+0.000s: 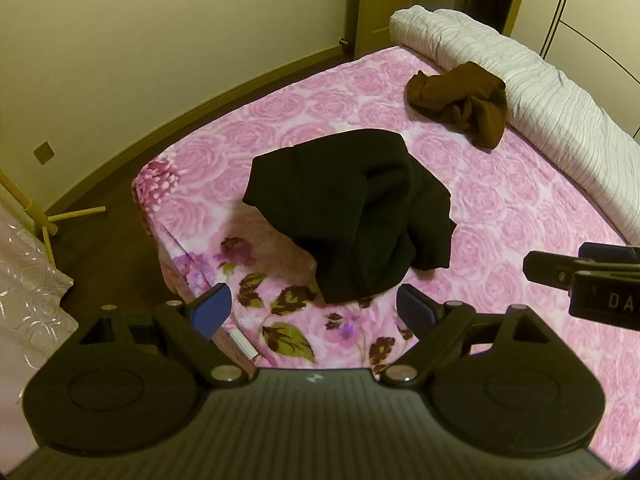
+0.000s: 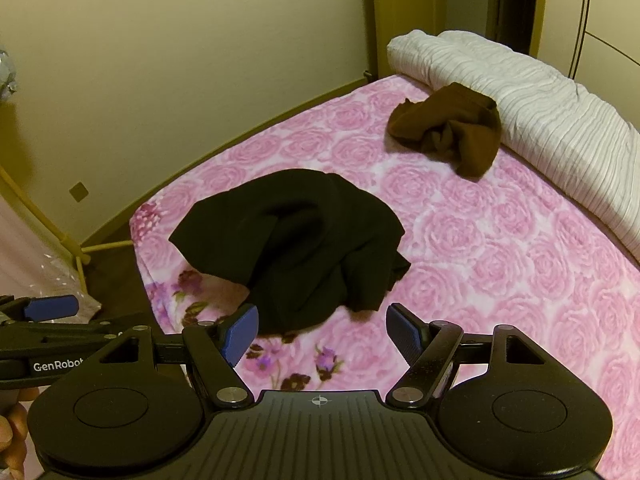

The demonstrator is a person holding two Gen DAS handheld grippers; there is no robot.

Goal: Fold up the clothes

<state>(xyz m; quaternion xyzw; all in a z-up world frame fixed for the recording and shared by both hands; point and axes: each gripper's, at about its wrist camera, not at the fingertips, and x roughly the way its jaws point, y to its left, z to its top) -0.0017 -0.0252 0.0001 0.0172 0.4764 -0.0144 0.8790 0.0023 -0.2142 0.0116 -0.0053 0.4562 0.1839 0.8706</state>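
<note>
A crumpled black garment [image 1: 352,212] [image 2: 296,248] lies in a heap near the foot corner of a bed with a pink rose-print cover [image 1: 500,208] [image 2: 500,240]. Farther back, a bunched brown garment [image 1: 460,100] [image 2: 448,128] rests against a rolled white quilt. My left gripper [image 1: 316,312] hovers open just short of the black heap, nothing between its blue pads. My right gripper [image 2: 320,332] is open too, above the heap's near edge. Each gripper shows at the edge of the other's view.
A rolled white striped quilt [image 1: 520,80] [image 2: 540,108] runs along the bed's far side. Dark floor and a yellowish wooden stand [image 1: 52,216] lie left of the bed. A pale patterned cloth [image 1: 28,300] hangs at the left edge. A hand [image 2: 12,436] shows at lower left.
</note>
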